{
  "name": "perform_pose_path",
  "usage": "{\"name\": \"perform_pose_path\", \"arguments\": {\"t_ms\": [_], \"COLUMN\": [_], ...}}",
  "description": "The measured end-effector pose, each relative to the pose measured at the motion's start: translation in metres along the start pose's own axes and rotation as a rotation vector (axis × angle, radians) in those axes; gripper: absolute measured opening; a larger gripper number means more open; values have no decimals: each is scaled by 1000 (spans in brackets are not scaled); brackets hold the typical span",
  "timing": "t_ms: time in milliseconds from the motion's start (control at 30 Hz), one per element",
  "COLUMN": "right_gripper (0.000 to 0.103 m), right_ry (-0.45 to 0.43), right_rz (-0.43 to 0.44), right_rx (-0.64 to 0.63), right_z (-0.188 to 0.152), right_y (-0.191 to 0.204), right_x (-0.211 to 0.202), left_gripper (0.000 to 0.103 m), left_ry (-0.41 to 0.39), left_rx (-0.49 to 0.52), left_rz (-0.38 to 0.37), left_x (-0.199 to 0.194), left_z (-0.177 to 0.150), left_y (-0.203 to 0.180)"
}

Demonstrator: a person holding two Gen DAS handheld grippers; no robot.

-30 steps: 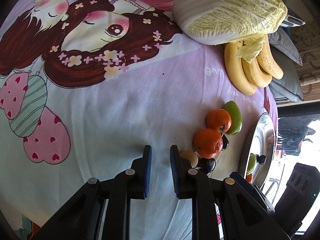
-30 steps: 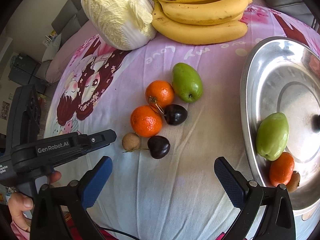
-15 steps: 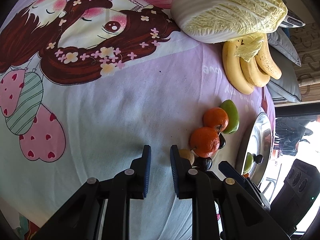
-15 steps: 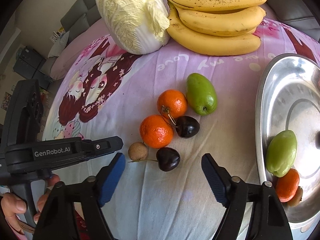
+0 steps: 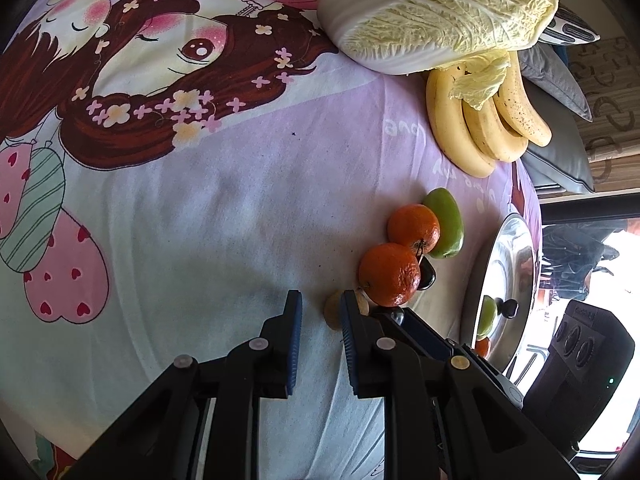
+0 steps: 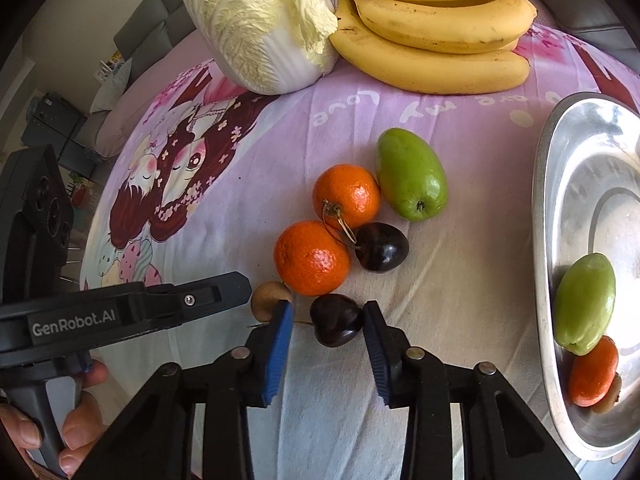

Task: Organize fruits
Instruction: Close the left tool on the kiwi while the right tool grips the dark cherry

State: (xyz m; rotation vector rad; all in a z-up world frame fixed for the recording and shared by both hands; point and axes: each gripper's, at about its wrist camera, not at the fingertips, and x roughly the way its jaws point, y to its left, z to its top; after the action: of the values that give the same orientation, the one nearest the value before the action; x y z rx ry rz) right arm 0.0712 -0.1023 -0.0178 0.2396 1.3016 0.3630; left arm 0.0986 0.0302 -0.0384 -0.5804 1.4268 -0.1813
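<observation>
My right tool (image 6: 326, 318) is closing around the dark cherry (image 6: 336, 320), apparently just short of pinching it. I should squeeze gently, lift straight, and clear the orange (image 6: 311, 258) before heading for the steel tray (image 6: 544, 240). My left tool (image 5: 320, 312), pressed together and empty, idles nearby.

Orange mandarins (image 6: 346, 196), a green mango (image 6: 412, 174), yellow bananas (image 6: 432, 20), pink cartoon-print sheet (image 5: 240, 200).

1. Small round tan-brown fruit (image 5: 331, 312), lower centre of left-wrist view: half hidden behind black gripper finger.
2. Shiny steel oval tray (image 6: 541, 216): cut off at right edge, right-wrist view.
3. Yellow banana bunch (image 6: 432, 28): clipped at top edge.
</observation>
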Motion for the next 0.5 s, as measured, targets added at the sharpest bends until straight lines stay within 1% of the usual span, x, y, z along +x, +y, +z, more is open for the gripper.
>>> {"name": "perform_pose_path", "arguments": {"t_ms": [33,100,167,233,500], "right_gripper": [30,29,29,28,29], "right_ry": [-1,-6,-9,-7,-23], "right_rz": [1,4,4,3,13], "right_rx": [2,3,1,1,20], "right_z": [0,0,0,0,-2], "right_y": [0,-1,-1,0,-9], "right_x": [0,-1,-1,-1,-12], "left_gripper": [20,23,31,33,34], "left_ry": [1,1,1,1,19], "left_rx": [2,5,4,6,42], "left_rz": [1,0,-2,0,5], "left_x": [0,2,2,2,13], "left_z": [0,-1,0,0,2], "left_y": [-1,-3,-4,-4,-17]}}
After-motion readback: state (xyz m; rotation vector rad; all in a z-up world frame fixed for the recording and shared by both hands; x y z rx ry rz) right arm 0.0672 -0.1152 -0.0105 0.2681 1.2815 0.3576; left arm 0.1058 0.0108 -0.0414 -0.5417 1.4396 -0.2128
